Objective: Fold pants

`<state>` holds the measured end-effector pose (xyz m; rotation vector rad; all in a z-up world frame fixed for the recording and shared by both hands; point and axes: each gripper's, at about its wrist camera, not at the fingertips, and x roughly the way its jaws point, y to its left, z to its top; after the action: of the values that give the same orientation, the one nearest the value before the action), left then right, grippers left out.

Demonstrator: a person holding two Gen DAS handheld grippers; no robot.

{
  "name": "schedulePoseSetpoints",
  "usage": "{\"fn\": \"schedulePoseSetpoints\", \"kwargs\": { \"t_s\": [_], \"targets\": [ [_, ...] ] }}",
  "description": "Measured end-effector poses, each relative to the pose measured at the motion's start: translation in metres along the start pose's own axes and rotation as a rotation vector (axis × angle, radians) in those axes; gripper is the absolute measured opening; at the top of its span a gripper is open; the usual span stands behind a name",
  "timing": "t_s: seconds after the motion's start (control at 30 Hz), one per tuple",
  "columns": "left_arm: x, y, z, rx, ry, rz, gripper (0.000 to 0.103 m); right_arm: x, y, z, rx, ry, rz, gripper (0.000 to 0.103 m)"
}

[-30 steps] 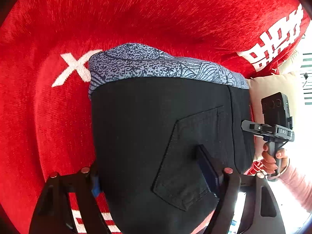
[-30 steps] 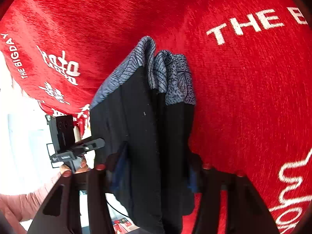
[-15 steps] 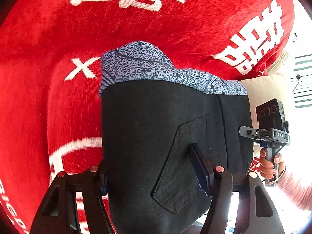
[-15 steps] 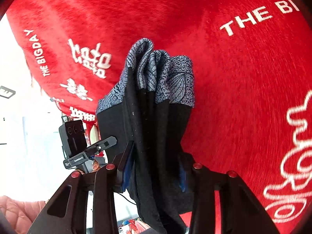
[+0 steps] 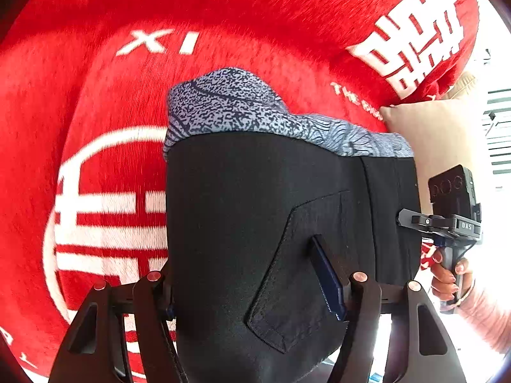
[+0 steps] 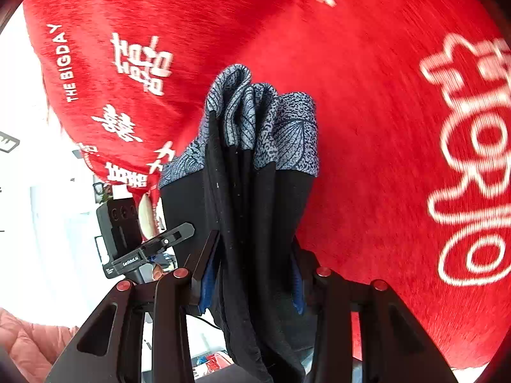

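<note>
I am clamping the folded pants (image 5: 255, 223) in both my left gripper (image 5: 252, 290) and right gripper (image 6: 252, 274), above the red blanket (image 5: 95, 95). The waistband is running off the bottom of both views.

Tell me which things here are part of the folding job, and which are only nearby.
In the job:
pants
left gripper, shut on them
right gripper, shut on them

Only nearby:
red blanket behind
beige cushion

One pants (image 5: 242, 223), two grippers (image 5: 252, 290), one blanket (image 5: 95, 95)
</note>
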<state>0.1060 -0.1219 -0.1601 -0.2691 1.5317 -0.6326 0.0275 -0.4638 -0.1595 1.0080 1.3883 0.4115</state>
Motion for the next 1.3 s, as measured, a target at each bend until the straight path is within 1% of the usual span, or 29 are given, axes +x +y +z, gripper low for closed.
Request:
{"fn": "schedulePoseSetpoints", "kwargs": {
  "t_s": [0.1,0.17,0.2,0.23,0.3,0.4,0.43,0.47,0.5,0.53,0.67,0.73,0.8,0.87,0.93,1.0,1.03,1.1,1.2,1.3],
  "targets": [
    [0.005,0.006,-0.006,0.003,-0.014,0.007,0.069,0.004,-0.006,-0.006,-0.017,-0.021,-0.033,0.042],
    [0.005,0.005,-0.006,0.005,-0.028,0.022,0.074,0.005,-0.005,-0.006,-0.045,-0.042,-0.068,0.044],
    [0.005,0.005,-0.007,0.007,-0.039,0.048,0.081,0.006,-0.003,-0.006,-0.051,-0.05,-0.089,0.045],
    [0.005,0.005,-0.007,0.011,-0.047,0.08,0.085,0.008,-0.001,-0.007,-0.06,-0.058,-0.116,0.048],
    [0.005,0.004,-0.007,0.013,-0.056,0.121,0.088,0.013,0.003,-0.007,-0.079,-0.078,-0.189,0.053],
    [0.002,-0.005,-0.006,0.035,-0.076,0.185,0.089,0.015,0.008,-0.01,-0.096,-0.111,-0.31,0.067],
    [0.0,-0.009,-0.007,0.046,-0.085,0.218,0.09,0.015,0.011,-0.012,-0.111,-0.125,-0.372,0.075],
    [-0.001,-0.012,-0.007,0.05,-0.09,0.248,0.094,0.015,0.014,-0.013,-0.122,-0.134,-0.412,0.079],
    [-0.003,-0.015,-0.009,0.053,-0.102,0.307,0.099,0.015,0.017,-0.014,-0.13,-0.139,-0.45,0.08],
    [-0.004,-0.017,-0.01,0.057,-0.108,0.335,0.099,0.015,0.02,-0.015,-0.129,-0.142,-0.485,0.081],
    [-0.01,-0.021,-0.017,0.046,-0.098,0.399,0.099,0.014,0.031,-0.021,-0.096,-0.153,-0.593,0.085],
    [-0.01,-0.024,-0.023,0.059,-0.067,0.46,0.099,0.012,0.042,-0.028,-0.096,-0.156,-0.668,0.086],
    [-0.013,-0.029,-0.03,0.074,-0.042,0.499,0.099,0.01,0.05,-0.035,-0.098,-0.158,-0.723,0.086],
    [-0.016,-0.033,-0.038,0.086,-0.02,0.521,0.099,0.004,0.059,-0.048,-0.123,-0.182,-0.771,0.087],
    [-0.023,-0.038,-0.049,0.092,-0.012,0.52,0.099,0.001,0.065,-0.063,-0.133,-0.202,-0.804,0.089],
    [-0.031,-0.044,-0.059,0.101,-0.01,0.517,0.102,-0.002,0.07,-0.075,-0.128,-0.224,-0.815,0.099],
    [-0.034,-0.047,-0.064,0.107,-0.007,0.516,0.102,-0.004,0.076,-0.082,-0.131,-0.249,-0.811,0.103],
    [-0.042,-0.052,-0.074,0.12,-0.001,0.513,0.102,-0.008,0.084,-0.094,-0.134,-0.294,-0.802,0.103],
    [-0.052,-0.058,-0.083,0.121,0.004,0.501,0.102,-0.007,0.097,-0.106,-0.115,-0.282,-0.813,0.103],
    [-0.067,-0.066,-0.089,0.119,0.0,0.478,0.102,-0.011,0.114,-0.117,-0.136,-0.275,-0.811,0.103]
  ]
}}
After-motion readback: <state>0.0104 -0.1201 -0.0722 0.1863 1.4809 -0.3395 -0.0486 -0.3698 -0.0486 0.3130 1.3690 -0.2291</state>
